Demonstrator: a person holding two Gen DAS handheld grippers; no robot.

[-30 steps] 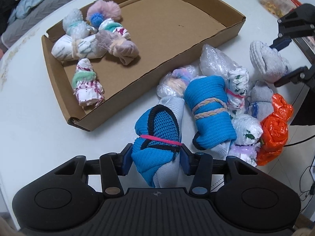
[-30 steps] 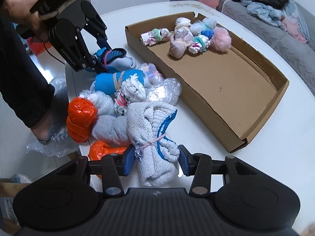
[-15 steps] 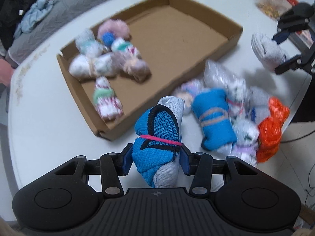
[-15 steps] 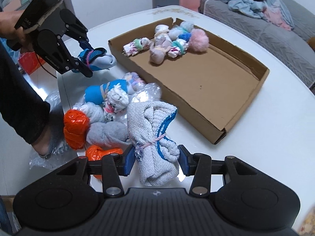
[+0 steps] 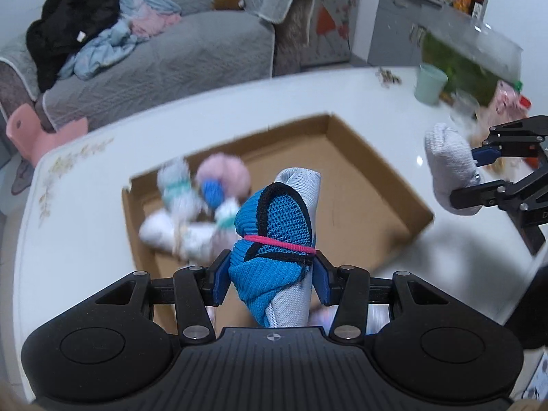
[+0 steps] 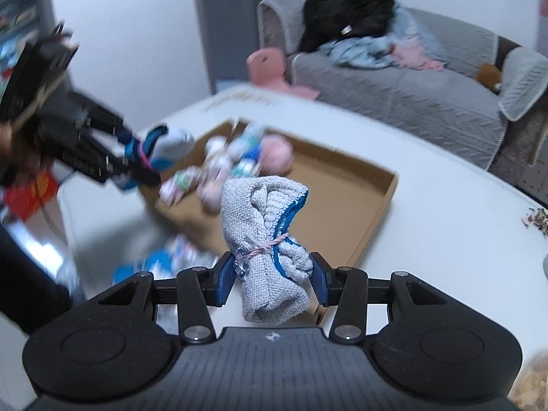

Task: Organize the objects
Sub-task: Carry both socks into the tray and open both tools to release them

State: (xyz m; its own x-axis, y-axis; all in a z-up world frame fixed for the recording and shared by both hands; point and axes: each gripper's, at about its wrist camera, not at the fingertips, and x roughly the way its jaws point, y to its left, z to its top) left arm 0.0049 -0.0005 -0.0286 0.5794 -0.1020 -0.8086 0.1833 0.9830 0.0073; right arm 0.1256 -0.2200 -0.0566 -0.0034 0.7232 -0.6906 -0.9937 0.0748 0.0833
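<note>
Beyond the box — grey sofa piled with clothes, mint cup.

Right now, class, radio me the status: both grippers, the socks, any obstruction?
Left gripper shut on blue sock roll. Right gripper shut on grey sock roll. Both above cardboard tray. Nothing blocking.
</note>
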